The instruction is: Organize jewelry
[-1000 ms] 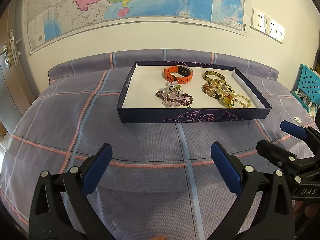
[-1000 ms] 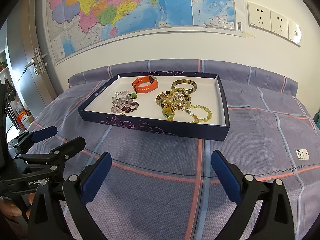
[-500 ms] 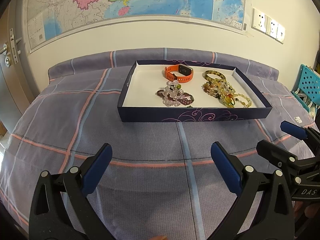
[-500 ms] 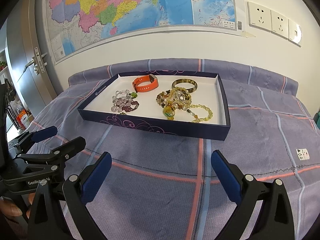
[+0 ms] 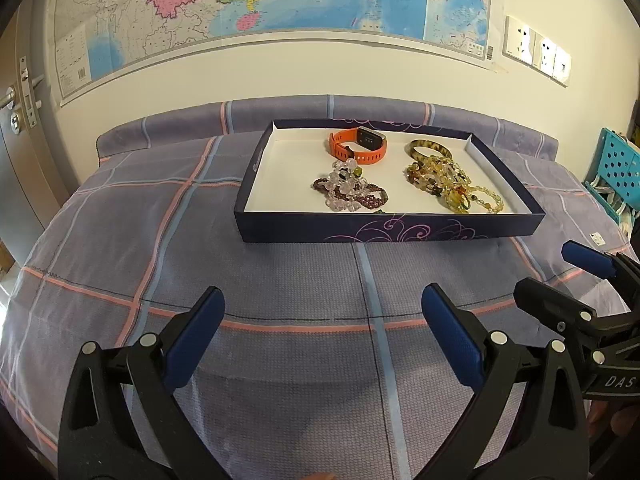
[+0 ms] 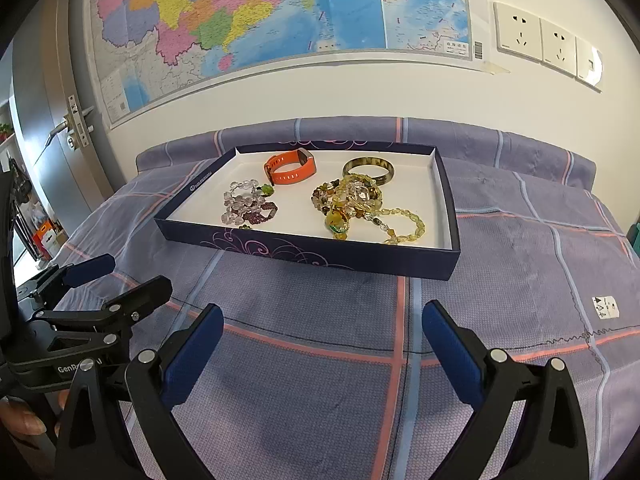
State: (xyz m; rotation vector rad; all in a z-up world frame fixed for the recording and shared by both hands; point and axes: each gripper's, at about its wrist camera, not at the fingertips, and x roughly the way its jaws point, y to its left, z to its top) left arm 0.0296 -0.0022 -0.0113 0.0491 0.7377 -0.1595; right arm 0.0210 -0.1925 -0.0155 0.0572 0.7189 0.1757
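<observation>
A dark blue tray point(image 5: 392, 232) point(image 6: 312, 250) with a white floor lies on a purple checked bed. In it are an orange watch point(image 5: 358, 146) point(image 6: 291, 167), a pile of clear and maroon bead bracelets point(image 5: 348, 192) point(image 6: 248, 204), a brown bangle point(image 5: 430, 148) point(image 6: 369, 169) and a tangle of yellow bead bracelets point(image 5: 452, 188) point(image 6: 360, 204). My left gripper point(image 5: 324, 320) point(image 6: 116, 276) is open and empty, well short of the tray's near wall. My right gripper point(image 6: 322, 328) point(image 5: 560, 268) is open and empty, also short of the tray.
The bedspread point(image 5: 120, 240) spreads wide around the tray. A wall with a map point(image 5: 240, 0) and sockets point(image 6: 540, 40) stands behind the bed. A door point(image 6: 52, 128) is at the left. A teal basket point(image 5: 616, 168) stands at the right of the bed.
Both grippers have edged slightly toward the tray. Nothing in the tray has moved.
</observation>
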